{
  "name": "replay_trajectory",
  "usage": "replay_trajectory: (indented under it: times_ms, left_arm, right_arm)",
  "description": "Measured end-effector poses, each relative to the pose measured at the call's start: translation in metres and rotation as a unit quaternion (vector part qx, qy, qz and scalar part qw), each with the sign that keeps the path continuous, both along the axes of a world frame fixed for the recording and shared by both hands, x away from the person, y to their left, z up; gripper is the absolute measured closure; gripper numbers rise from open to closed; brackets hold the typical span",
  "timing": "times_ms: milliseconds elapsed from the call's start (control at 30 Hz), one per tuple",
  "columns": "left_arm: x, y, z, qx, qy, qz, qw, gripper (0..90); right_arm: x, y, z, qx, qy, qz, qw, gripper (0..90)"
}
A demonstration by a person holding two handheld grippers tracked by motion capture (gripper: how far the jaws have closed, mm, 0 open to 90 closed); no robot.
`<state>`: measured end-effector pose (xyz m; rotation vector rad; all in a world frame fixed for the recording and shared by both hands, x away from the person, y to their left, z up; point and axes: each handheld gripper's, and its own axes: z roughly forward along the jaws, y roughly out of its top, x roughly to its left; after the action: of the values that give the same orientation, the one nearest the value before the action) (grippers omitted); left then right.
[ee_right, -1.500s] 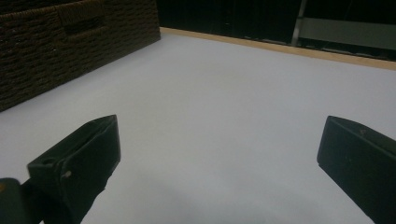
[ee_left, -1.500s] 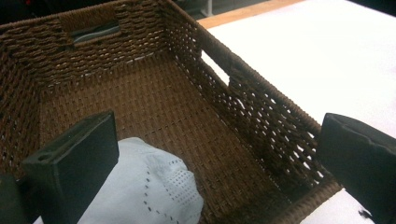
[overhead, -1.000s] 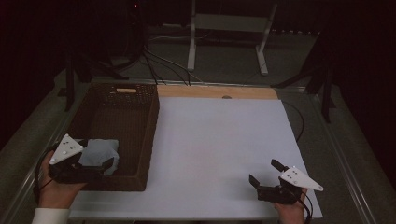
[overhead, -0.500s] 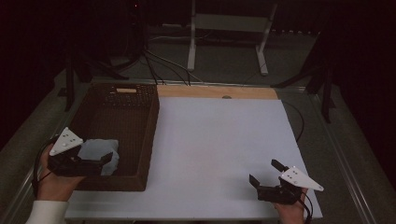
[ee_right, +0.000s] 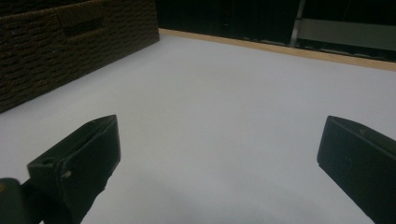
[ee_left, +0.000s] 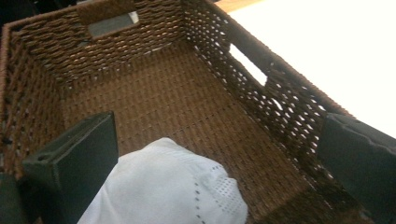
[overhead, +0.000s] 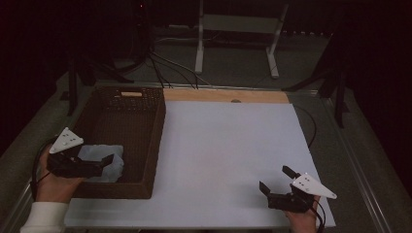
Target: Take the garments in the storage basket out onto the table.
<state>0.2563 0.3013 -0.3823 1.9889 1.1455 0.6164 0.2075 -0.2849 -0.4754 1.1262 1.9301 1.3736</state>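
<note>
One white cloth (ee_left: pixel 168 186) lies in the wicker basket (overhead: pixel 145 97).
Left tongs (overhead: pixel 104 163) hang spread above it, apparently letting go; right tongs (overhead: pixel 277 178) idle spread over the desk (overhead: pixel 228 145).

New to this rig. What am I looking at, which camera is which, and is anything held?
No robot: a person holds a two-jaw claw in each hand. The high view looks down on a white table. Each gripper view rides on its own claw.

The left claw hangs open over a brown wicker basket, where a white cloth lies between its jaws without being pinched. The right claw is open above the bare table, holding nothing.
</note>
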Motion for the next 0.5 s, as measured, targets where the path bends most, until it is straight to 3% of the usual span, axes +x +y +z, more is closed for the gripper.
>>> replay_trajectory:
  times_ms: [500]
  left_arm:
    - [0.019, 0.003, -0.007, 0.001, 0.013, 0.008, 0.9999, 0.5]
  right_arm:
    - [0.0, -0.001, 0.0, 0.001, 0.0, -0.001, 1.0, 0.0]
